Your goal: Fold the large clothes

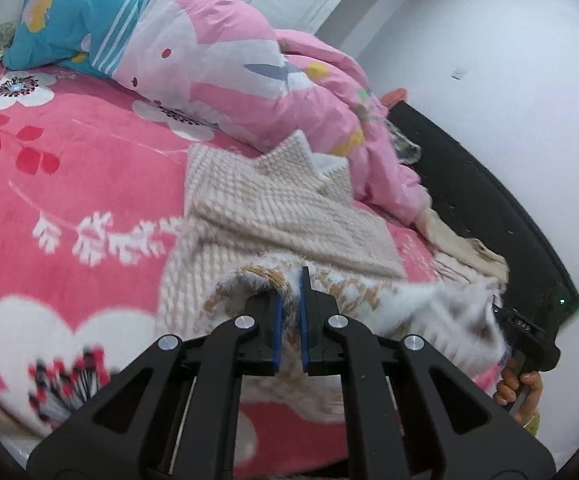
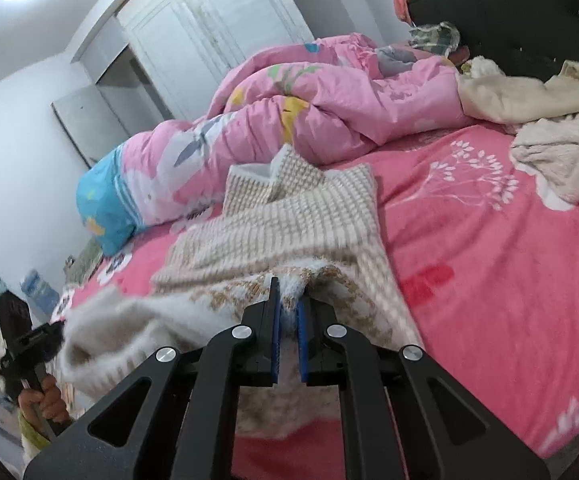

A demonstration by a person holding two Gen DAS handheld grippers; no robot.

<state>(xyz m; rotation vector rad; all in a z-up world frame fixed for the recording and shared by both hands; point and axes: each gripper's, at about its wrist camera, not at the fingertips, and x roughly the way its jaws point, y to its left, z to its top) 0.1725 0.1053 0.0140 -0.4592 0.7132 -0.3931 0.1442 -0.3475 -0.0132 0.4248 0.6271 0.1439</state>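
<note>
Here: beige-and-white knit garment (image 1: 289, 208) spread on pink floral bedsheet (image 1: 89, 168), far part lying flat with collar end (image 2: 265, 180) pointing toward the duvet, near hem lifted off the sheet and bunched, showing fluffy white inner side.

Left gripper (image 1: 289, 300) clamped on near hem, blue pads pressed on a fold of knit (fabric visibly pinched between them, upper tips nearly meeting). Right gripper (image 2: 288, 308) likewise clamped on the same hem, further along its edge, white fleece bulging up between the pads. Hem stretched slack between the two grips; in the left wrist view, other gripper body visible at right edge with hand (image 1: 517, 388) on its handle; in the right wrist view, hand (image 2: 47, 398) and gripper at left edge.

Beyond the garment: rumpled pink patterned duvet (image 2: 329, 120), touching or just behind the collar end (cannot tell which), with blue section (image 1: 81, 12) at one end. Cream fleece clothes (image 2: 529, 96) heaped near dark headboard (image 2: 509, 12), well apart from the knit. White wardrobe doors (image 2: 209, 32) behind the bed. Near fabric motion-blurred.
</note>
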